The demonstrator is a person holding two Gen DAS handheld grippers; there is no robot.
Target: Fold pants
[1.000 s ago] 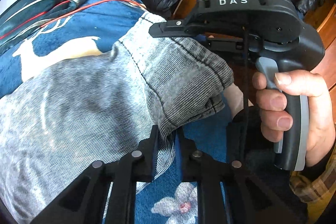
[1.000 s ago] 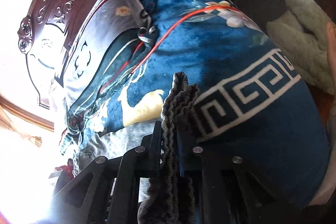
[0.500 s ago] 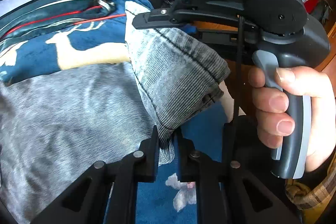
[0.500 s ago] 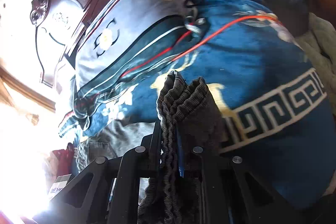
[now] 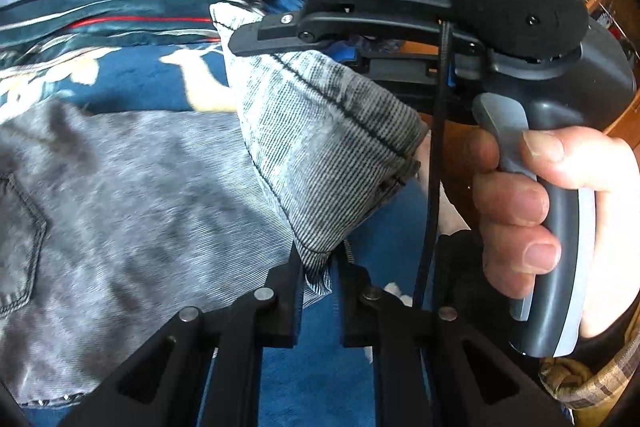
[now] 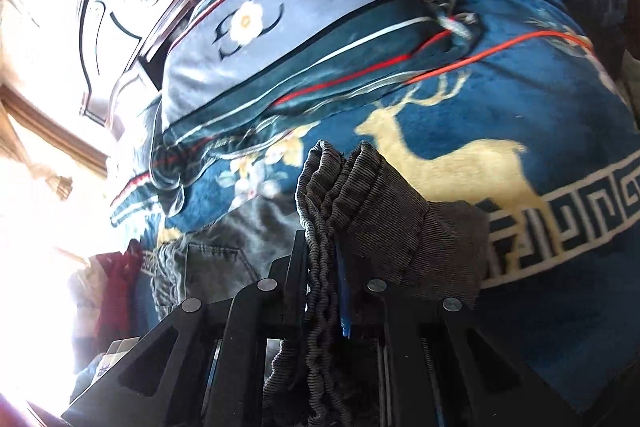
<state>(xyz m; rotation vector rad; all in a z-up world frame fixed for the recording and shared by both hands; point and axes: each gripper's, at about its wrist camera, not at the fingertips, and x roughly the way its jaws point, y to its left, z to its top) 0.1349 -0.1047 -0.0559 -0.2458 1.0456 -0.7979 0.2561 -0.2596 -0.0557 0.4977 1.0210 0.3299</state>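
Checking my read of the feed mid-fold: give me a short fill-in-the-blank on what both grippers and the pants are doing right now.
1. The left gripper is shut on a ____ of the pants.
2. The right gripper pinches a bunched edge of the ____.
3. The pants lie on a blue blanket printed with a cream ____.
4. In the left view, the right gripper's handle is squeezed by a ____.

Missing words: corner; pants; deer; hand
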